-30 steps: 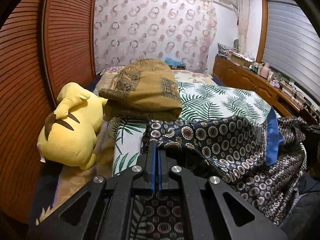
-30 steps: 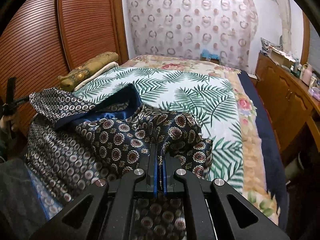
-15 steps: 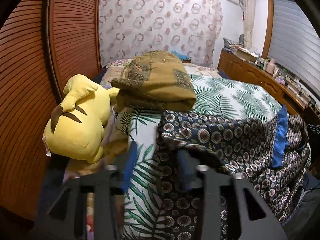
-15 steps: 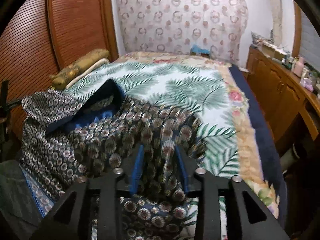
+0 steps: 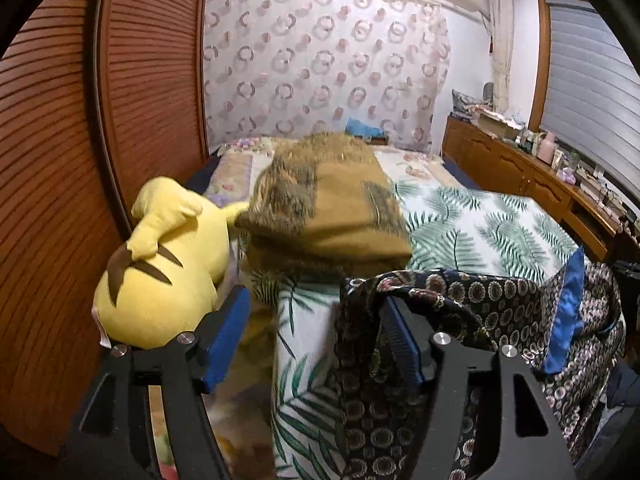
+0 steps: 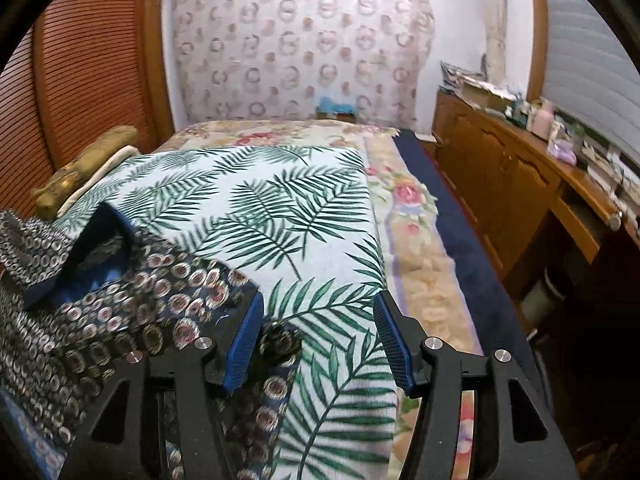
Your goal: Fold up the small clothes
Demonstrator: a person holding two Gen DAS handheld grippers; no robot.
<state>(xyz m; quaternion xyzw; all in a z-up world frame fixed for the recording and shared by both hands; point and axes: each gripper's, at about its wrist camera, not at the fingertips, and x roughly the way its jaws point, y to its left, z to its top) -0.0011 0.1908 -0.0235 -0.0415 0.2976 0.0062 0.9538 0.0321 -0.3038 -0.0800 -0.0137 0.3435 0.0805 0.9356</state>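
The garment (image 5: 500, 308) I am folding is a dark, satiny piece printed with small rings and trimmed in blue, and I judge it light, limp and slippery: it will sag from any single pinch, slide over itself, and not hold a crease unless laid flat and smoothed. The best places to take it are, I think, the hemmed corners or the blue trim (image 5: 564, 312), where the doubled cloth gives the pads something to bite. It lies bunched on the leaf-print bedspread (image 6: 288, 208) at the near end of the bed, toward 3 o'clock in my left wrist view and 9 o'clock in my right. My left hand-held gripper (image 5: 316, 320) has its jaws spreading apart; a fold of the garment drapes over and against the right-hand finger (image 5: 400, 340), but nothing is pinched between the pads. My right hand-held gripper (image 6: 318, 326) is likewise widening, with the cloth's edge lying against its left-hand finger (image 6: 244, 340) and a small dark scrap of fabric in the gap, unclamped; mostly bare bedspread shows between the fingers. A yellow plush toy (image 5: 160, 264) sits at 9 o'clock of the left view, a folded brown blanket (image 5: 332, 208) at 12.
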